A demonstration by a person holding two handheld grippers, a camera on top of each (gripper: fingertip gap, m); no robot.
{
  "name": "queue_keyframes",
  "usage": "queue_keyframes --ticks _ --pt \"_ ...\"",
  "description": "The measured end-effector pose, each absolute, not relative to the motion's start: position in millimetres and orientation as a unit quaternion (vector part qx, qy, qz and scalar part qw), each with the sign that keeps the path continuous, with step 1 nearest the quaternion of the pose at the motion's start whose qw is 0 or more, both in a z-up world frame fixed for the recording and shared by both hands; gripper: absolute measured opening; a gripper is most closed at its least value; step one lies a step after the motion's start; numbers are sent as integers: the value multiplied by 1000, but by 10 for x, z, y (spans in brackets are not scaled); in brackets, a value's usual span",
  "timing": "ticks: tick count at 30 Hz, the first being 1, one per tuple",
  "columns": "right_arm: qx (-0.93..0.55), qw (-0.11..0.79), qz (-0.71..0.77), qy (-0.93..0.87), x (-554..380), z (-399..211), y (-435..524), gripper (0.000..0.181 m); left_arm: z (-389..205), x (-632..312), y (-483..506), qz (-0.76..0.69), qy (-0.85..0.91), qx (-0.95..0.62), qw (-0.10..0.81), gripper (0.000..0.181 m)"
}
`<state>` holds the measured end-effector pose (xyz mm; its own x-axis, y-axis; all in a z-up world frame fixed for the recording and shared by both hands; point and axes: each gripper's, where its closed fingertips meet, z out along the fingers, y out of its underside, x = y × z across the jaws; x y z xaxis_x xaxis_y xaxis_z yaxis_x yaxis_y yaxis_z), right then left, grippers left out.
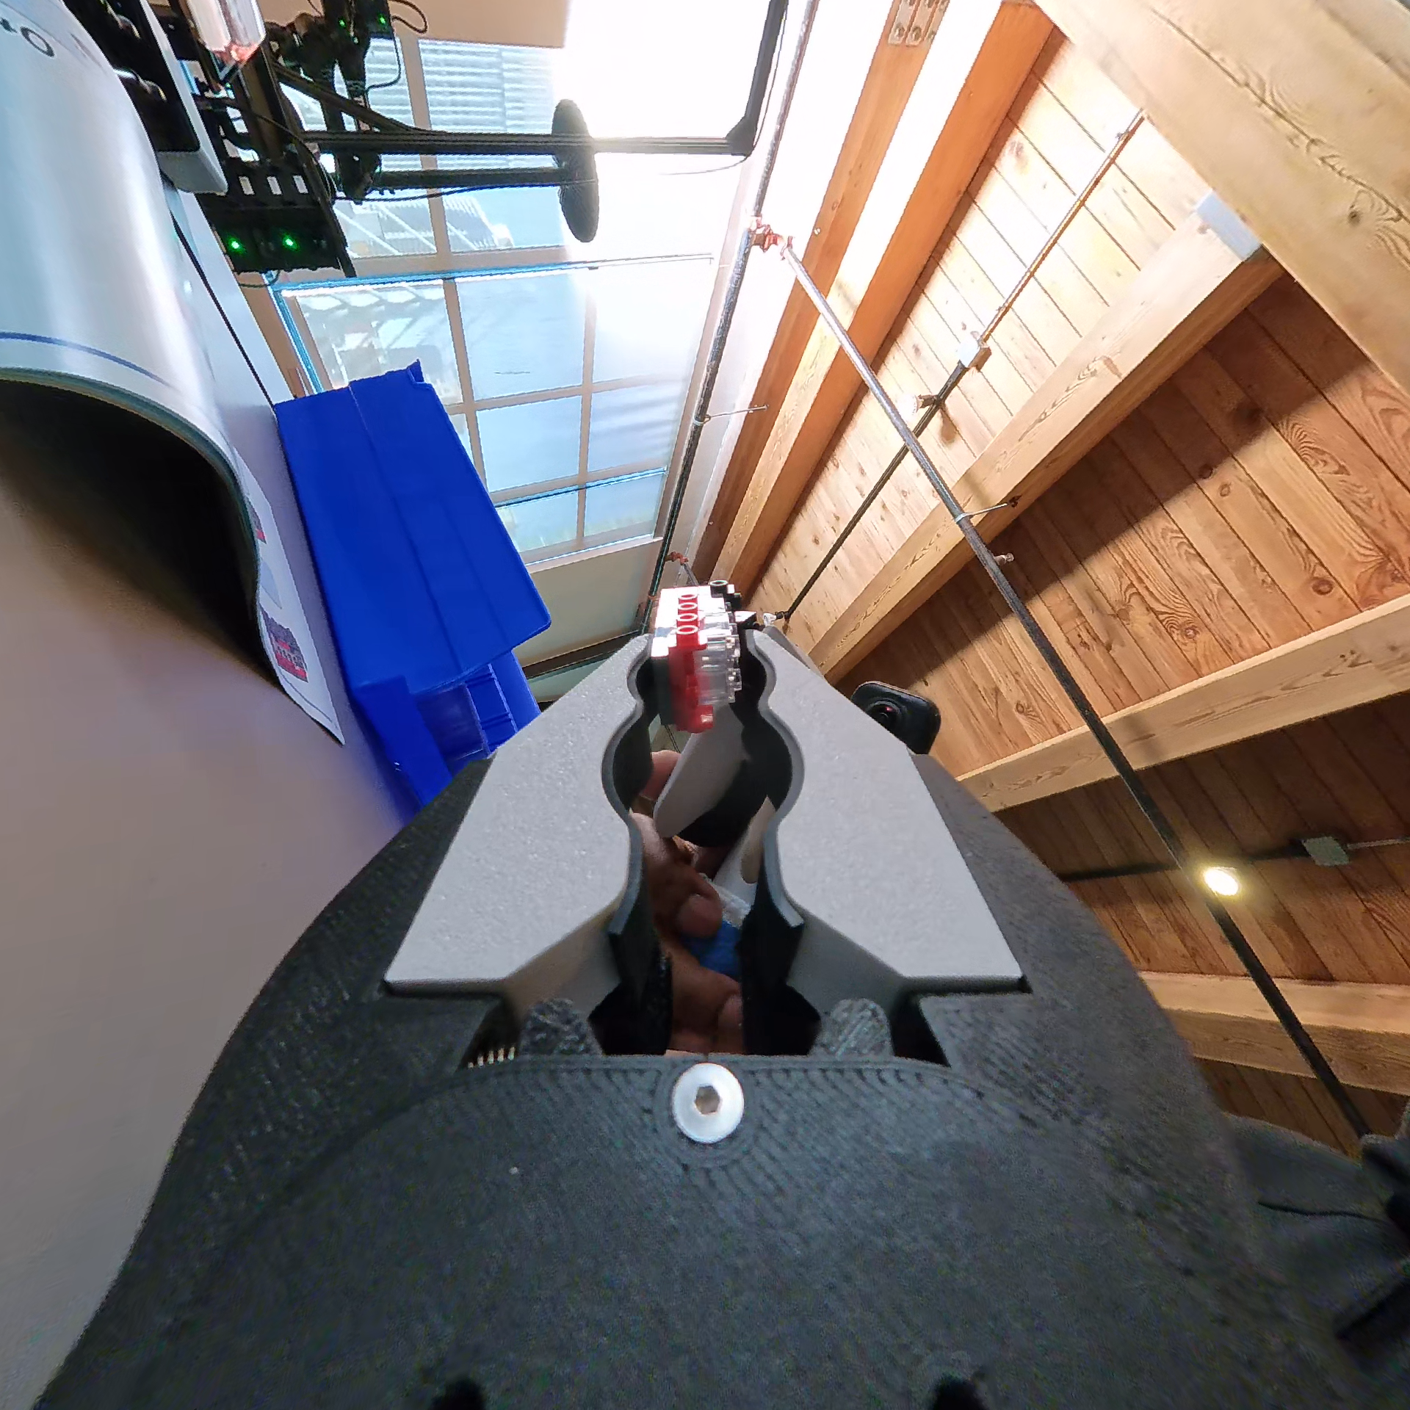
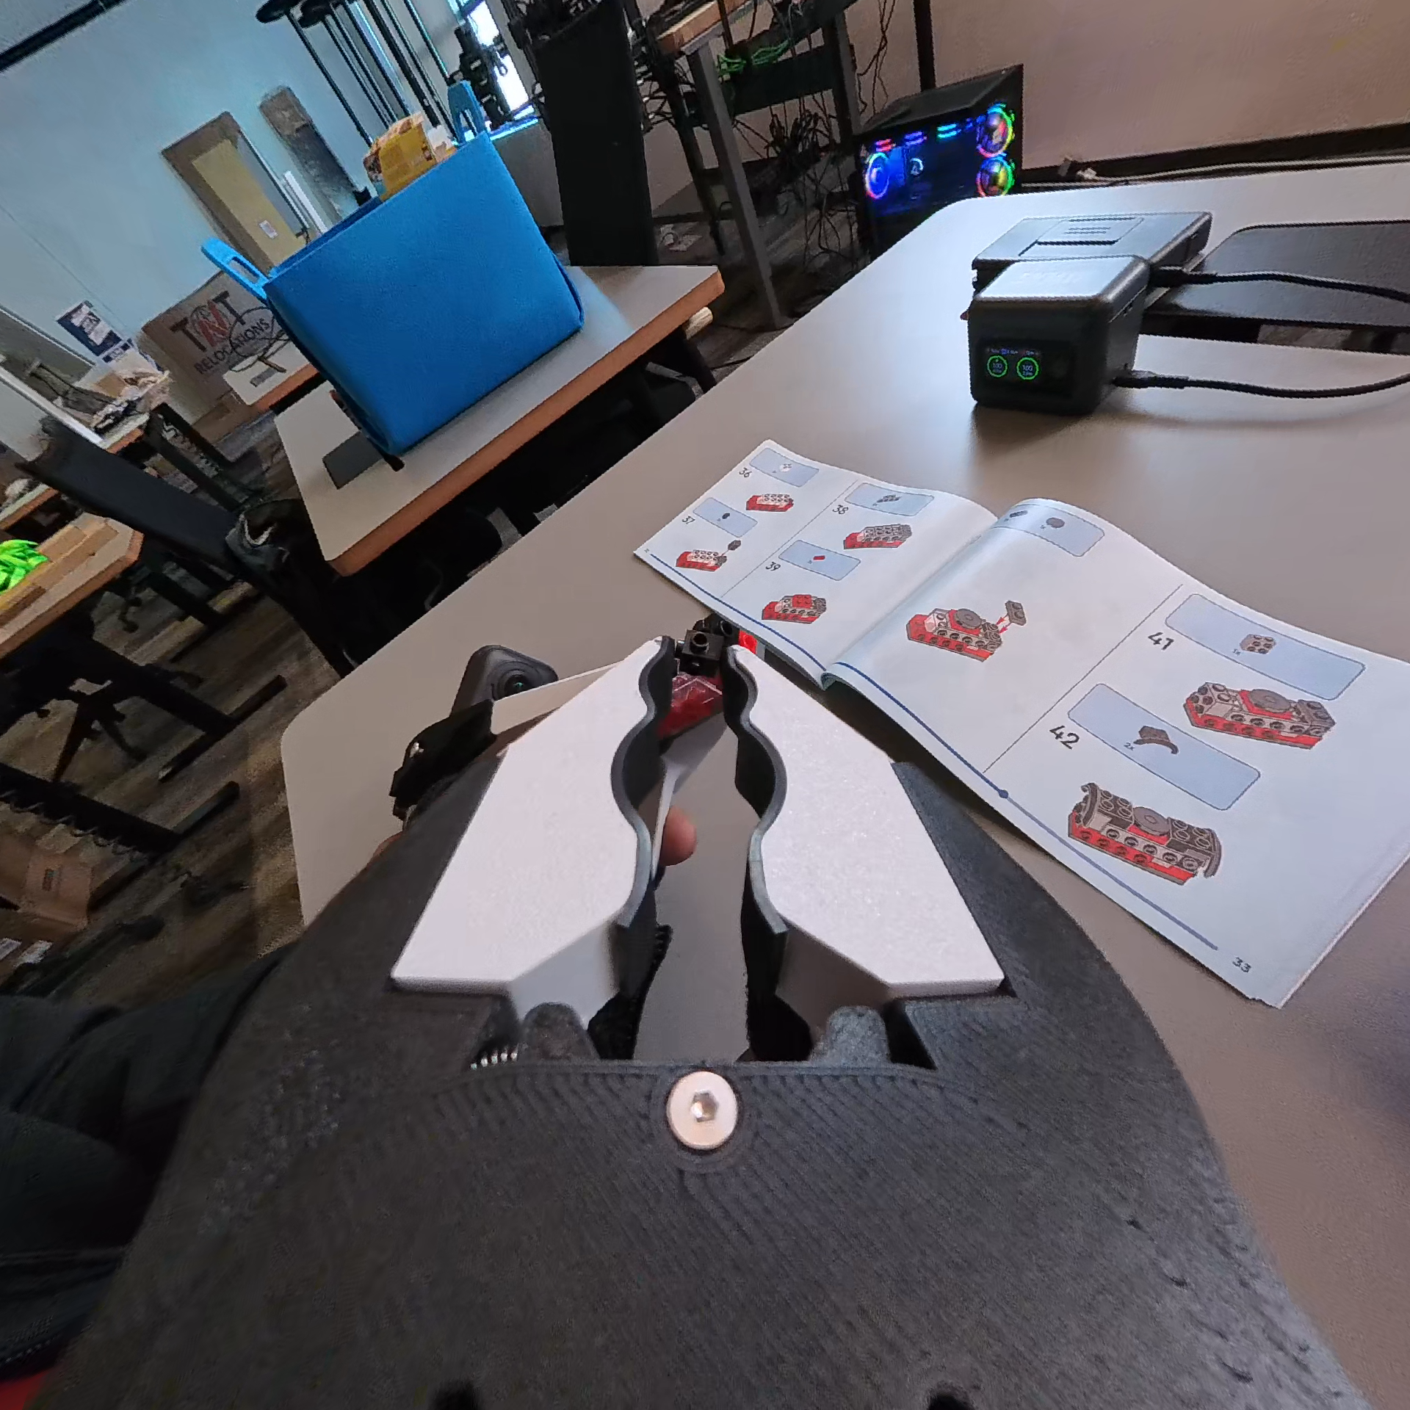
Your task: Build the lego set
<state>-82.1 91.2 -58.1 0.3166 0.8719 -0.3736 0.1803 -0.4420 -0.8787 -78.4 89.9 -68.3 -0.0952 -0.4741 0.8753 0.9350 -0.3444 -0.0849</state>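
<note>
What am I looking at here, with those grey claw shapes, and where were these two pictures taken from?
There is no robot here: a person holds a hand-held two-finger gripper in each hand, and a camera on each looks forward along its grey fingers.

The left wrist view is tipped up toward a wooden plank ceiling and windows. The left gripper is shut on a small assembly of red and clear lego bricks.

The right wrist view looks down on a pale grey table. The right gripper is closed around a small black lego piece, with red bricks just behind it. On the table lie an open instruction booklet and black charger boxes with cables. A blue fabric bin stands on another table behind.
</note>
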Motion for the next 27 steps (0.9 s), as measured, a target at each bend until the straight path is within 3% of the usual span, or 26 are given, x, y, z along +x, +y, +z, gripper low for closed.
queue_keyframes --ticks 27 --pt "-718 373 474 -347 -830 -569 915 13 -675 -785 891 -691 -261 -438 512 21"
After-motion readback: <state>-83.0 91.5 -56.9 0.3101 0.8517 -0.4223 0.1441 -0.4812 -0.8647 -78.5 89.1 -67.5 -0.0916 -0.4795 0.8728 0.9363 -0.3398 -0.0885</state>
